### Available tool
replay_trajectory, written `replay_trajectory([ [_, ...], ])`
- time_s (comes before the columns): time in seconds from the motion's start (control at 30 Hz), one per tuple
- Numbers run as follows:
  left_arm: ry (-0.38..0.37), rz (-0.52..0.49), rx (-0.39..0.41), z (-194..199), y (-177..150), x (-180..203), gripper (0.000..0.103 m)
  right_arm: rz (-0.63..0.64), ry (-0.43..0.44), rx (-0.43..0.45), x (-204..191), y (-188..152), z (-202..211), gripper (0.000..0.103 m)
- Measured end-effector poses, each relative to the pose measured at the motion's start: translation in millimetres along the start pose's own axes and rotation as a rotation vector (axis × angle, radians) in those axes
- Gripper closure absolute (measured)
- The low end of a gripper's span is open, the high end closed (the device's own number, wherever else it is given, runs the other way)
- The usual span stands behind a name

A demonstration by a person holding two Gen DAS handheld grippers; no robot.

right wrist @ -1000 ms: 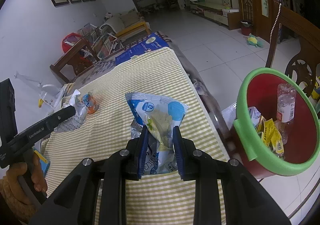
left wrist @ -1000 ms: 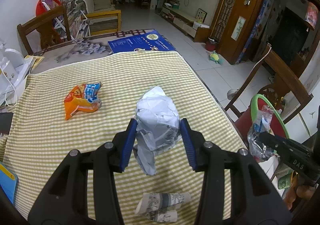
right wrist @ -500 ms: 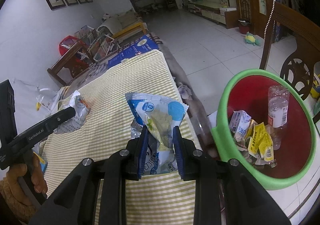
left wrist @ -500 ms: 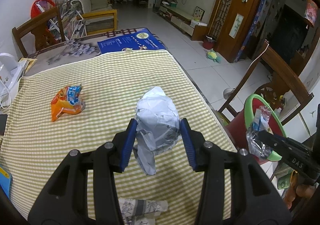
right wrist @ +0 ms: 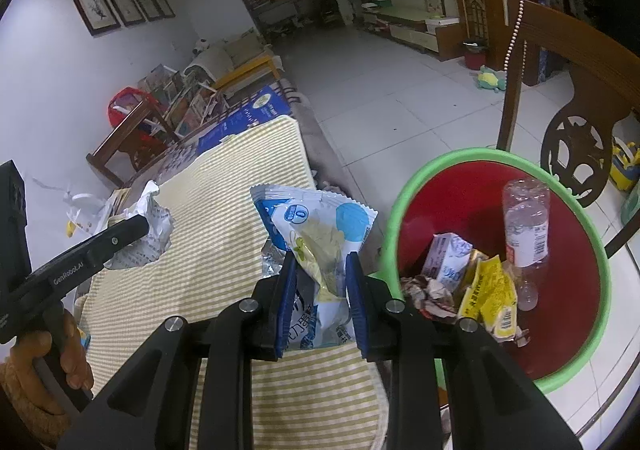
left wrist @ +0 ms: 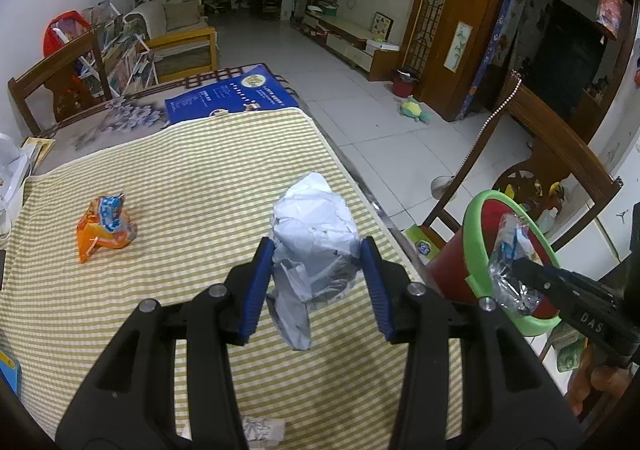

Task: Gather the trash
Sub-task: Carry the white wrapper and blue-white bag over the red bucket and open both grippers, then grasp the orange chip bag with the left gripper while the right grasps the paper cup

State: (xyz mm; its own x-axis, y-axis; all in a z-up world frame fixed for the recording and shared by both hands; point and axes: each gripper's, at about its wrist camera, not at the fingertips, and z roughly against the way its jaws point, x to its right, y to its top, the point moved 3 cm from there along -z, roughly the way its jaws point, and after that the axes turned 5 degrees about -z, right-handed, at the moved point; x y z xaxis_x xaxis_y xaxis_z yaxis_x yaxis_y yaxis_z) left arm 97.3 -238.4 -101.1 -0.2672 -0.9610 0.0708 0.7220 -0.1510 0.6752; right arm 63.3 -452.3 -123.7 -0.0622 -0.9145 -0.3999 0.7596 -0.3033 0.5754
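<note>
Now, crumpled paper (left wrist: 316, 234) in left claw (left wrist: 316, 286), wrapper (right wrist: 320, 246) in right claw (right wrist: 320, 302), seemingly near bin (right wrist: 500, 155).

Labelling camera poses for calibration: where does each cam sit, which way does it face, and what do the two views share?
Left wrist: sits on the left gripper, looks down along its fingers over the yellow checked tablecloth into the living room; its blue pads clamp a crumpled white paper wad; the right gripper shows at right.
Right wrist: sits on the right gripper, faces the table edge and the red bucket with a green rim; its pads clamp a blue-white snack bag; the left gripper and a hand show at left.
Shared: tablecloth, bucket, both grippers, paper wad.
</note>
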Motion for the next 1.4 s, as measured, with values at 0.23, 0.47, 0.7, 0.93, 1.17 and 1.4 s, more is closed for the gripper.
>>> replay_trajectory([
  [0.23, 0.002, -0.017, 0.001, -4.5, 8.3, 19.2, 0.06, -0.02, 0.001, 0.017, 18.7, 10.4, 6.2, 0.079],
  [0.47, -0.011, -0.036, -0.007, -14.0, 15.5, 44.4, 0.06, -0.041, 0.0, 0.026, 42.6, 16.6, 11.8, 0.079],
  [0.7, -0.073, -0.069, -0.024, -29.0, 24.2, 82.5, 0.06, -0.086, -0.026, 0.054, 78.0, 24.2, 23.5, 0.079],
  [0.93, -0.232, -0.143, -0.057, -49.7, 33.4, 148.1, 0.06, -0.168, -0.09, 0.096, 123.7, 28.2, 43.2, 0.079],
  [1.17, -0.328, -0.218, -0.09, -61.5, 28.0, 185.9, 0.026, -0.25, -0.155, 0.132, 150.7, 22.0, 53.7, 0.037],
  [1.4, -0.219, -0.101, -0.064, -57.4, 32.9, 112.9, 0.021, -0.182, -0.141, 0.108, 122.6, 20.2, 43.2, 0.037],
])
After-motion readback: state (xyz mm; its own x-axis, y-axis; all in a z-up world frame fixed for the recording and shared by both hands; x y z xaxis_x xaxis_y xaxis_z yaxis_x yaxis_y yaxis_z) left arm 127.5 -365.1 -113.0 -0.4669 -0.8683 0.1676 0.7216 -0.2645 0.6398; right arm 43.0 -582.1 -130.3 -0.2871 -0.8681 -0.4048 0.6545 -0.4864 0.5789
